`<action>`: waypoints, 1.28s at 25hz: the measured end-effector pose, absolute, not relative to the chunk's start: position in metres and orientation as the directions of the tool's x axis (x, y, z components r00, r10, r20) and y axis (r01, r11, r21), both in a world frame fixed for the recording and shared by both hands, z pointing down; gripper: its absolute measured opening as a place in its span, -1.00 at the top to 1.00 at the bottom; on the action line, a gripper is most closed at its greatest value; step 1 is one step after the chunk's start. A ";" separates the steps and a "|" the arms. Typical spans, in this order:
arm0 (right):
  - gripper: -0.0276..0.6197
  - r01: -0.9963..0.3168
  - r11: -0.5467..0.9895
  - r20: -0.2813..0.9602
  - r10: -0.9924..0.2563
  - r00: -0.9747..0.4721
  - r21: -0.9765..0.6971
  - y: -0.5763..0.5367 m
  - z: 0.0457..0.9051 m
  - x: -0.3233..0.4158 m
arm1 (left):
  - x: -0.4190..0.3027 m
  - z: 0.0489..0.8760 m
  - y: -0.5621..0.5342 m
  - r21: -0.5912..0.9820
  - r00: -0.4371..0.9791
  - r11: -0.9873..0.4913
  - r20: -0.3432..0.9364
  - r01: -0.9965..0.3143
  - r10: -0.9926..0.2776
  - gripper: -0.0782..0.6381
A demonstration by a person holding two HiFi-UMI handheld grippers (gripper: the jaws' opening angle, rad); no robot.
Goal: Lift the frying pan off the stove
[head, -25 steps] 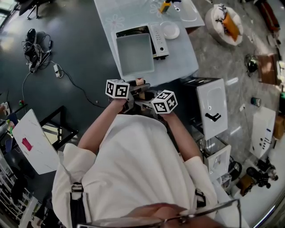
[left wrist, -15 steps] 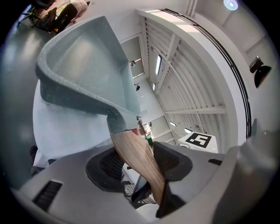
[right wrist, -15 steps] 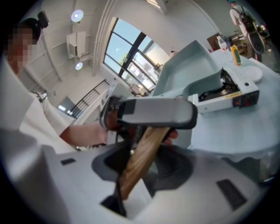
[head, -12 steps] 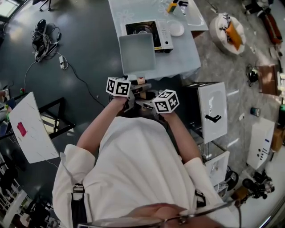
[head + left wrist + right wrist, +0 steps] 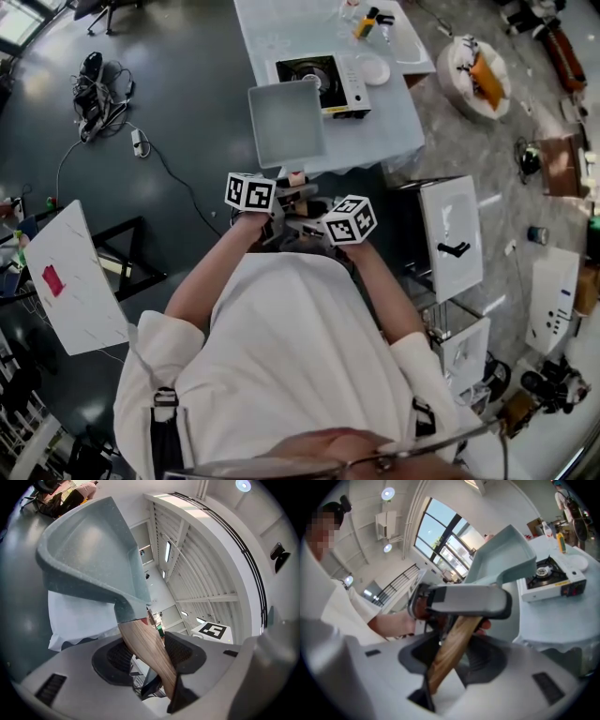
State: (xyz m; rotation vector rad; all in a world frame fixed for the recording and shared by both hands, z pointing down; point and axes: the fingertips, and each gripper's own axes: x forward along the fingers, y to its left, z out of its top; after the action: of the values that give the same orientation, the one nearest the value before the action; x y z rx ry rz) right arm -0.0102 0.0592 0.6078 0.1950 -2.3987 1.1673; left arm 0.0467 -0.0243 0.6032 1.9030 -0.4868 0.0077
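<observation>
A square grey frying pan [image 5: 286, 125] hangs in the air at the table's near edge, beside and in front of the portable stove [image 5: 323, 82], whose burner is uncovered. Its wooden handle [image 5: 296, 177] points toward me. Both grippers hold that handle: the left gripper [image 5: 279, 201] further up, the right gripper [image 5: 306, 223] just behind it. In the left gripper view the handle [image 5: 145, 651] runs between the pads up to the pan [image 5: 89, 555]. In the right gripper view the handle [image 5: 452, 641] is clamped too, with the pan [image 5: 501, 557] and stove [image 5: 553, 578] beyond.
The pale table [image 5: 394, 122] also carries a white plate [image 5: 380, 68] and small bottles [image 5: 368, 19] behind the stove. White cabinets [image 5: 450, 234] stand to my right. A white board [image 5: 75, 291] and cables [image 5: 98, 89] lie on the dark floor at left.
The pan has drawn back from over the stove toward me, uncovering the burner. Both grippers stay clamped on the handle.
</observation>
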 end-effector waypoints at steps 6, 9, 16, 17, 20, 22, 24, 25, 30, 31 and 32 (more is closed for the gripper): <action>0.33 -0.338 0.620 0.458 0.039 -0.888 -0.708 0.068 0.604 -0.043 | 0.017 0.600 -0.013 0.881 0.920 -0.316 0.263 -0.351 -0.290 0.15; 0.33 -0.339 0.611 0.444 0.024 -0.896 -0.716 0.071 0.600 -0.056 | 0.006 0.598 -0.009 0.885 0.926 -0.317 0.262 -0.342 -0.271 0.16; 0.33 -0.332 0.612 0.417 -0.004 -0.909 -0.718 0.073 0.591 -0.079 | -0.016 0.587 -0.006 0.886 0.934 -0.334 0.243 -0.323 -0.260 0.15; 0.33 -0.331 0.613 0.416 -0.005 -0.909 -0.717 0.073 0.590 -0.080 | -0.017 0.586 -0.005 0.884 0.935 -0.337 0.242 -0.323 -0.261 0.15; 0.33 -0.331 0.615 0.415 -0.007 -0.910 -0.715 0.073 0.587 -0.082 | -0.019 0.582 -0.005 0.882 0.934 -0.340 0.244 -0.325 -0.260 0.15; 0.33 -0.328 0.619 0.415 -0.004 -0.910 -0.714 0.073 0.585 -0.083 | -0.021 0.581 -0.005 0.881 0.934 -0.342 0.244 -0.326 -0.261 0.15; 0.33 -0.326 0.622 0.415 -0.002 -0.910 -0.712 0.073 0.585 -0.083 | -0.021 0.580 -0.005 0.882 0.933 -0.341 0.243 -0.326 -0.266 0.15; 0.33 -0.325 0.623 0.415 -0.002 -0.910 -0.712 0.073 0.584 -0.083 | -0.021 0.580 -0.006 0.882 0.933 -0.341 0.242 -0.327 -0.267 0.15; 0.33 -0.321 0.629 0.414 0.001 -0.910 -0.708 0.072 0.583 -0.081 | -0.019 0.579 -0.007 0.880 0.931 -0.342 0.242 -0.330 -0.273 0.15; 0.32 -0.322 0.631 0.415 0.001 -0.910 -0.706 0.072 0.582 -0.081 | -0.019 0.578 -0.007 0.880 0.931 -0.342 0.242 -0.330 -0.275 0.15; 0.32 -0.323 0.632 0.417 0.001 -0.909 -0.705 0.072 0.582 -0.080 | -0.018 0.578 -0.007 0.880 0.931 -0.342 0.241 -0.329 -0.276 0.15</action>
State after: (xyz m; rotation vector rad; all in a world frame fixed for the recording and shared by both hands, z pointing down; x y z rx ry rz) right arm -0.0803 0.0717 0.5816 0.2558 -2.4762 1.1760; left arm -0.0184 -0.0066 0.5779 1.9439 -0.4385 0.0586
